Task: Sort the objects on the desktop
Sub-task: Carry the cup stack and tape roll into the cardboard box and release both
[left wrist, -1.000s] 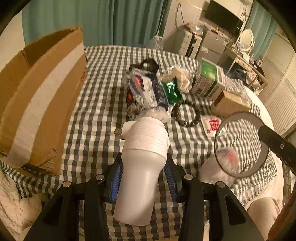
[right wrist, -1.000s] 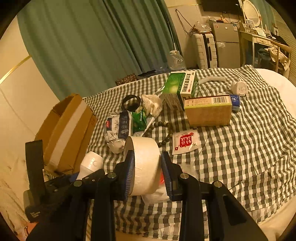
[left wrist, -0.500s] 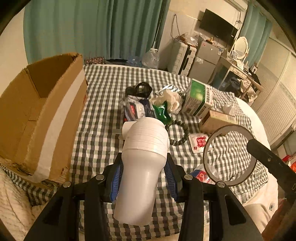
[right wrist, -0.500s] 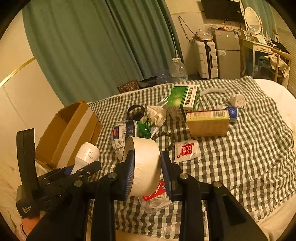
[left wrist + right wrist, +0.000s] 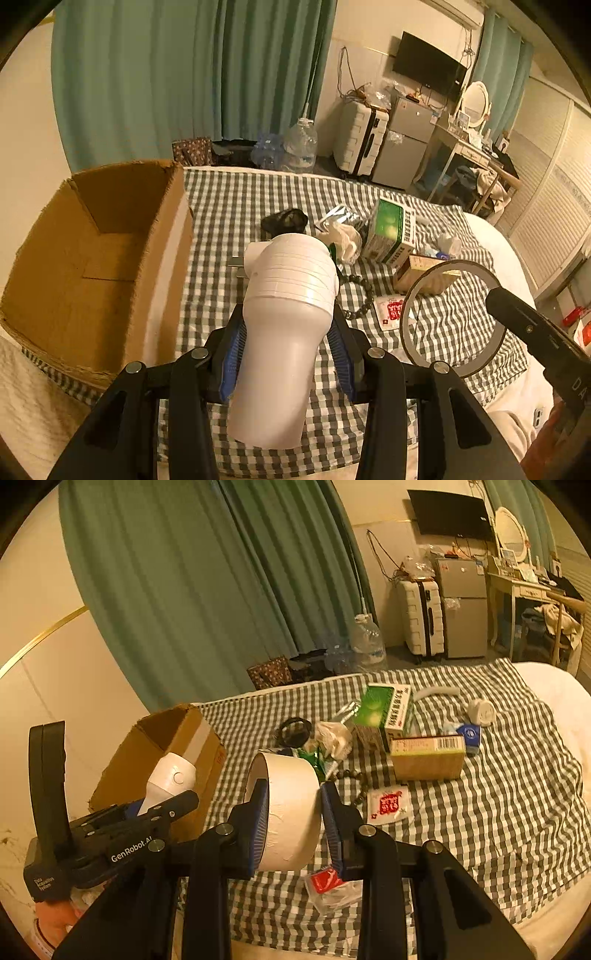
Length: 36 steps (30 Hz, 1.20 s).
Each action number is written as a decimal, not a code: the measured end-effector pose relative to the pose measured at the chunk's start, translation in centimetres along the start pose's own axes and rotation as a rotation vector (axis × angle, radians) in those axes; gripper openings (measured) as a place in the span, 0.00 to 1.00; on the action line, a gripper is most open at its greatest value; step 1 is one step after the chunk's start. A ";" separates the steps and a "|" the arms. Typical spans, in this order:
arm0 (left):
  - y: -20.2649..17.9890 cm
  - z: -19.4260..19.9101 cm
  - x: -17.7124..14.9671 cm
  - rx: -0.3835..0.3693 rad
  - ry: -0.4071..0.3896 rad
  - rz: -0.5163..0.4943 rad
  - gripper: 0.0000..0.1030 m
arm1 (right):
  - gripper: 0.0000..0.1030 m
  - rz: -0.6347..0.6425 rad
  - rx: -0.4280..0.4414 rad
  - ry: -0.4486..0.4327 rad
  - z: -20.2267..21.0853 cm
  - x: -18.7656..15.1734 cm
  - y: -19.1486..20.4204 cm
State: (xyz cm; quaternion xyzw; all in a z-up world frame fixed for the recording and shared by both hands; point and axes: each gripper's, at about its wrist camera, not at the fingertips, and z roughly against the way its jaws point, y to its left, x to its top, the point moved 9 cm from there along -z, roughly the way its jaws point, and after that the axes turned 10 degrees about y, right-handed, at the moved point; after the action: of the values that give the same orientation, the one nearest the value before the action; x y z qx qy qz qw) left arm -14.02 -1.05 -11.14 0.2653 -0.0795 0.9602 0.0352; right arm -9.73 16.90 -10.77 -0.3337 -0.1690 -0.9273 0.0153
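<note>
Beside the open cardboard box (image 5: 110, 258), the left gripper (image 5: 288, 354) is clamping a white plastic bottle (image 5: 284, 317), probably light and slippery, at its waist. The right gripper (image 5: 293, 819) is squeezing a stiff tape roll (image 5: 288, 808) across its sides above the checked cloth (image 5: 480, 812).

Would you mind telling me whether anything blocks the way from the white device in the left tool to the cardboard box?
Nothing visible does. The white device hangs in the left tool beside the open cardboard box, whose visible interior looks empty.

White bottle (image 5: 286, 321), tape roll (image 5: 286, 808) held above bed.
</note>
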 end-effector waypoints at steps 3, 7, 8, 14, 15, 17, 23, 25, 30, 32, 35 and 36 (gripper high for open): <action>1.0 0.8 0.4 0.008 -0.007 0.012 0.42 | 0.27 0.013 0.005 -0.003 0.2 0.3 1.0; 3.1 1.9 1.0 0.019 -0.018 0.041 0.42 | 0.27 0.048 0.013 -0.008 0.1 0.8 3.0; 3.6 2.0 1.0 0.023 -0.020 0.045 0.42 | 0.27 0.057 0.017 -0.007 0.1 0.9 3.5; 6.7 2.7 1.4 0.043 -0.025 0.084 0.42 | 0.27 0.115 0.034 0.002 -0.8 1.5 7.5; 7.3 2.9 1.4 0.046 -0.026 0.092 0.42 | 0.27 0.125 0.041 0.004 -1.1 1.6 8.3; 8.8 3.1 1.6 0.057 -0.028 0.108 0.42 | 0.27 0.135 0.061 0.005 -1.5 2.0 9.7; 12.9 3.3 1.9 0.072 -0.032 0.170 0.42 | 0.27 0.211 0.068 0.027 -3.9 2.6 14.3; 14.1 3.4 1.9 0.085 -0.031 0.181 0.42 | 0.27 0.232 0.085 0.037 -4.8 2.6 16.0; 17.6 3.2 1.8 0.103 -0.025 0.225 0.42 | 0.27 0.278 0.117 0.059 -7.1 2.6 19.8; 19.2 3.0 1.6 0.117 -0.020 0.241 0.42 | 0.27 0.287 0.129 0.069 -7.9 2.5 20.9; 21.0 2.6 1.3 0.134 -0.012 0.250 0.42 | 0.27 0.294 0.141 0.087 -9.6 2.6 22.5; 21.5 2.4 1.2 0.138 -0.009 0.255 0.42 | 0.27 0.295 0.144 0.092 -10.2 2.6 23.0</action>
State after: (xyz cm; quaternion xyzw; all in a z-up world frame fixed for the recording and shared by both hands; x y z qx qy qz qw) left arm -16.17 -22.61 -11.38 0.2589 -0.0466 0.9590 -0.1058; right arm -14.71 -7.83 -9.52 -0.3102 -0.1831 -0.9148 0.1830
